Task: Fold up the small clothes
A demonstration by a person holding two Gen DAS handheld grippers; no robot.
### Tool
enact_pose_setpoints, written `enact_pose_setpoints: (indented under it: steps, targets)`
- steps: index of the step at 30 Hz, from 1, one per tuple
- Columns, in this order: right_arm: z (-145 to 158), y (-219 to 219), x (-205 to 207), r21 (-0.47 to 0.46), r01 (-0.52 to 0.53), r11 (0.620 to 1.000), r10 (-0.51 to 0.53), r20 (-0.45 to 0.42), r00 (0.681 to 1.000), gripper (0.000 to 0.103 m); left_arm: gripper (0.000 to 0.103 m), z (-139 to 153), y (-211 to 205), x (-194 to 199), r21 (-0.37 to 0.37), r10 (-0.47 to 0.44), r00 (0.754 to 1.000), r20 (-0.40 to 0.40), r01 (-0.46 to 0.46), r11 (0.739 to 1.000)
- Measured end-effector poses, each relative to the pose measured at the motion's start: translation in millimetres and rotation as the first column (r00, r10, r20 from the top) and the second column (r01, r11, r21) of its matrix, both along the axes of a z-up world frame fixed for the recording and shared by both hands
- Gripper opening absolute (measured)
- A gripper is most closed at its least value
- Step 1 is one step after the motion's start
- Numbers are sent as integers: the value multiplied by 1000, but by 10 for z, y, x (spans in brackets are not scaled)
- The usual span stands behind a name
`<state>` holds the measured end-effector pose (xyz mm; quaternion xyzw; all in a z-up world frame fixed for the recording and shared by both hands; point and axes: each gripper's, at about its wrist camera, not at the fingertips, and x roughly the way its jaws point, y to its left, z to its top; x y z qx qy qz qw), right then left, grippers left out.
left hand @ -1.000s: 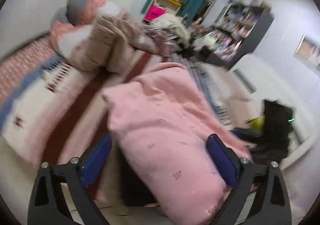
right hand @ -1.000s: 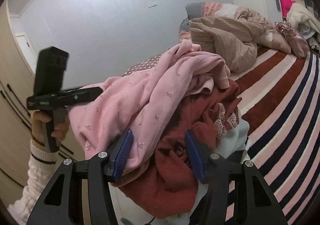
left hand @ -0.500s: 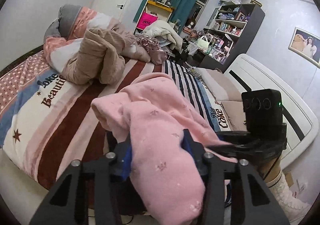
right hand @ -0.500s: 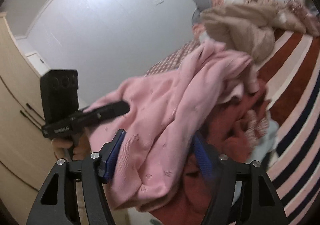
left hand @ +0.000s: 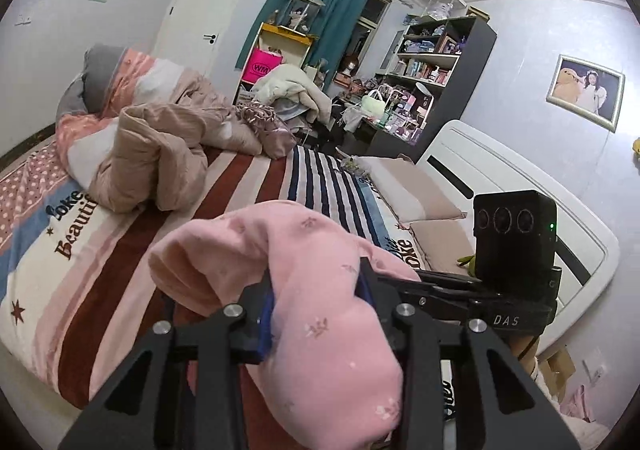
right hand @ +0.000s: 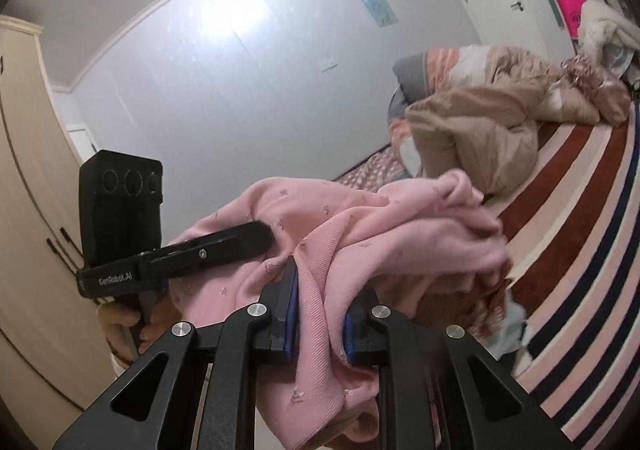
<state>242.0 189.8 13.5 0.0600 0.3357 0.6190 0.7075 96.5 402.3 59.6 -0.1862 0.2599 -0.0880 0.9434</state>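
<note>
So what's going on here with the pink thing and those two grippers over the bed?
A person is working a handheld gripper in each hand, and both have hold of the same pink garment. The left gripper and the right gripper are each closing on a bunched fold of it, fabric pinched between the blue pads. It is lifted above the striped bedspread, crumpled, with no fold made yet. More clothes lie in a pile beneath it.
</note>
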Motion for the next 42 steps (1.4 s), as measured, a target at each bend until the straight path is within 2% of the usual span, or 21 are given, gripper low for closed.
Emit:
enact_pose_setpoints:
  steps: [6, 7, 8, 10, 11, 13, 15, 18, 21, 26, 31, 35, 38, 42]
  targets:
    - [-374, 84, 37, -116, -34, 993, 29, -44, 999, 14, 39, -396, 31, 3, 34, 6, 991, -133, -2, 999]
    - [-449, 94, 25, -130, -35, 991, 30, -44, 999, 15, 45, -469, 75, -52, 22, 14, 990, -138, -11, 1000]
    - [-487, 77, 11, -137, -32, 990, 27, -42, 999, 21, 49, -502, 89, -88, 24, 17, 990, -137, -14, 1000]
    - [-565, 80, 2, -157, -18, 987, 13, -36, 999, 31, 65, -537, 119, -169, 37, 27, 990, -137, -22, 999]
    - [-596, 81, 0, -165, -14, 986, 8, -37, 999, 38, 69, -541, 128, -191, 36, 28, 991, -134, -24, 999]
    - [-613, 88, 13, -165, -13, 986, 6, -40, 999, 39, 80, -530, 152, -232, 33, 35, 992, -124, -31, 999]
    - [-584, 40, 28, -157, 2, 988, -9, -41, 999, 45, 84, -487, 170, -271, 42, 45, 993, -108, -40, 998]
    - [-498, -78, 42, -130, 33, 991, -38, -33, 999, 56, 86, -395, 198, -329, 45, 56, 995, -84, -53, 998]
    - [-380, -165, 121, -96, 60, 994, -64, -40, 997, 58, 90, -286, 204, -371, 80, 90, 994, -62, -84, 993]
    - [-268, -274, 128, -91, 87, 992, -86, 11, 996, 59, 90, -215, 136, -453, 124, 126, 992, -27, -122, 985]
    - [-332, -467, -4, -105, 118, 987, -111, 73, 991, 60, 90, -129, -180, -563, 225, 131, 991, 11, -130, 966]
    - [-376, -714, -133, -114, 160, 981, -144, 141, 979, 63, 90, -43, -541, -636, 274, 142, 988, 60, -154, 949]
    - [-395, -1016, -275, -111, 218, 970, -190, 221, 957, 70, 91, -26, -870, -684, 284, 105, 988, 113, -134, 950]
    - [-481, -1457, -576, -115, 329, 937, -270, 355, 895, 78, 93, -132, -1386, -696, 306, 74, 981, 178, -127, 944]
